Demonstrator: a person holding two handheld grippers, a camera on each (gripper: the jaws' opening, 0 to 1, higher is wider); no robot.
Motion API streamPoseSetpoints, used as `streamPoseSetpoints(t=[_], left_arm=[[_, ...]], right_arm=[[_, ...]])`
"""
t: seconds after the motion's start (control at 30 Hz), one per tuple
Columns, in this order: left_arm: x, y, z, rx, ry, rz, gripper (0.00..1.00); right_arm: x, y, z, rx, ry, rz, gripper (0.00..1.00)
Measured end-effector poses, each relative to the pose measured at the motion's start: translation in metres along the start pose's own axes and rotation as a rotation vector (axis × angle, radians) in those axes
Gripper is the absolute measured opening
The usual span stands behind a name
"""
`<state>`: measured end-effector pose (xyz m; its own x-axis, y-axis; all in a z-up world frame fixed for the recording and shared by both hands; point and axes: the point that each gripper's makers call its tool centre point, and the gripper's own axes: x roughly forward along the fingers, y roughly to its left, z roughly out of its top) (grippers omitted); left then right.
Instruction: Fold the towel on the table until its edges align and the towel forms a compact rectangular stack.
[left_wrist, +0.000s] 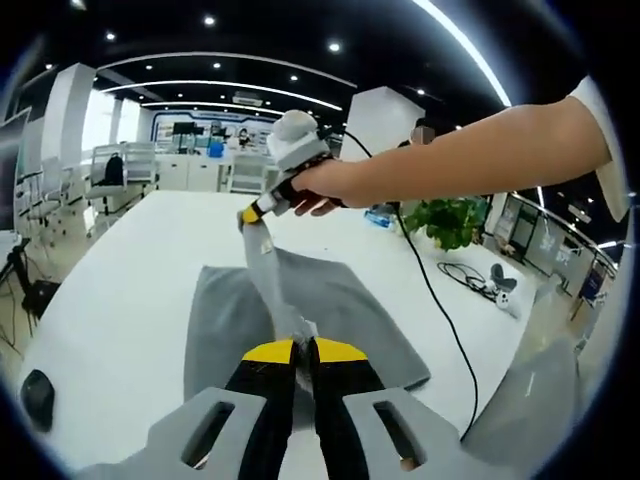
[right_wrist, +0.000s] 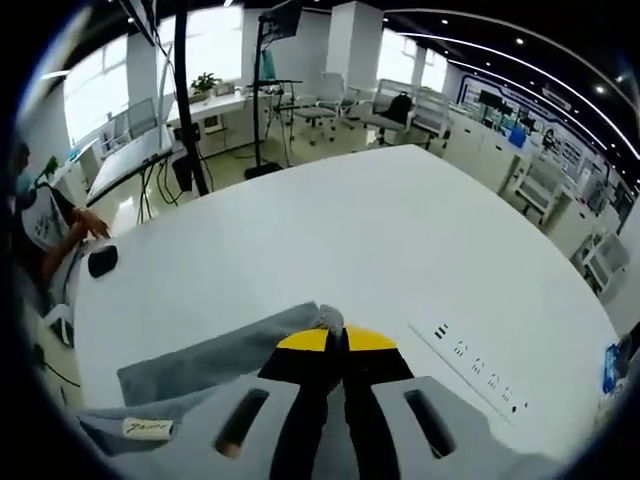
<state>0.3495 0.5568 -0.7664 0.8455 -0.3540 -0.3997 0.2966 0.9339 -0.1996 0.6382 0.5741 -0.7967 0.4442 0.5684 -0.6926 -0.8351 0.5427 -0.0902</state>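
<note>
The grey cloth towel (left_wrist: 330, 300) lies spread on the white worktop (left_wrist: 130, 290) just beyond the left claw (left_wrist: 303, 345). One edge of it is drawn up into a taut strip between the two claws. The left claw's yellow-tipped black jaws are pressed together on the near end of that strip. The far end rises to the right claw (left_wrist: 250, 214), which sits above and beyond the left one, held by a person's hand (left_wrist: 325, 185) on a bare forearm reaching in from the right.

In the right gripper view, the right claw (right_wrist: 338, 338) has its jaws closed on a bunched bit of the towel (right_wrist: 210, 360). The rest of the cloth trails down to the left of the claw, with a small sewn label (right_wrist: 147, 427) showing near the lower left.

A black cable (left_wrist: 440, 310) runs across the worktop to the right of the left claw. A green potted plant (left_wrist: 450, 220) stands well beyond it, on the right. A small black puck-like object (left_wrist: 38, 395) rests on the worktop far to the left claw's left.
</note>
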Motion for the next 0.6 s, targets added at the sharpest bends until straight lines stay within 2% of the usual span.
streamPoseSetpoints(t=[0.27,0.37,0.6], left_arm=[[0.004,0.018,-0.01,-0.04,0.014,0.035,0.05],[0.004,0.023,-0.012,-0.044,0.017,0.042,0.05],[0.01,0.043,-0.032,-0.049,0.065,0.071,0.05]], right_arm=[[0.019,0.001,0.002,-0.013,0.002,0.015,0.02],[0.017,0.002,0.002,-0.022,-0.001,0.018,0.02],[0.032,0.007,-0.003,-0.048,0.016,0.032,0.02]])
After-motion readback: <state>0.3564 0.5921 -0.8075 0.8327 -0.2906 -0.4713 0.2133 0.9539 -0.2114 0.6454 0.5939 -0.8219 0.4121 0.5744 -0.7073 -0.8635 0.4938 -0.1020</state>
